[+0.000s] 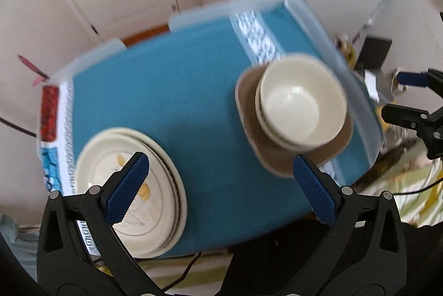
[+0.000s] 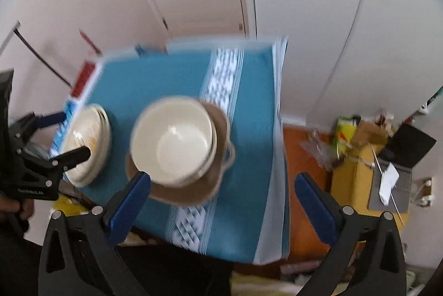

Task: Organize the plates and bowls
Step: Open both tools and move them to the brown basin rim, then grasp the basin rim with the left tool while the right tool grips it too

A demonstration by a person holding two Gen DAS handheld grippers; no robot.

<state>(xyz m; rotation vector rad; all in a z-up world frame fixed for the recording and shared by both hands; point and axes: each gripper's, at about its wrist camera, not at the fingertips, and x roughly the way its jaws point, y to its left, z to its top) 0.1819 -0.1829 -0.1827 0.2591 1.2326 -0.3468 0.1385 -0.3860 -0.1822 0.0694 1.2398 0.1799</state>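
Note:
A stack of cream plates lies at the near left of the blue-clothed table. Stacked cream bowls sit in a brown dish at the right. My left gripper is open and empty above the table, its left finger over the plates. In the right wrist view the bowls sit in the brown dish, with the plates to the left. My right gripper is open and empty above the table's near edge. The left gripper shows by the plates.
White doors and walls stand behind the table. A yellow box, a dark laptop and clutter sit on the orange floor at the right. The right gripper shows past the table's right edge. The table edge carries clear plastic.

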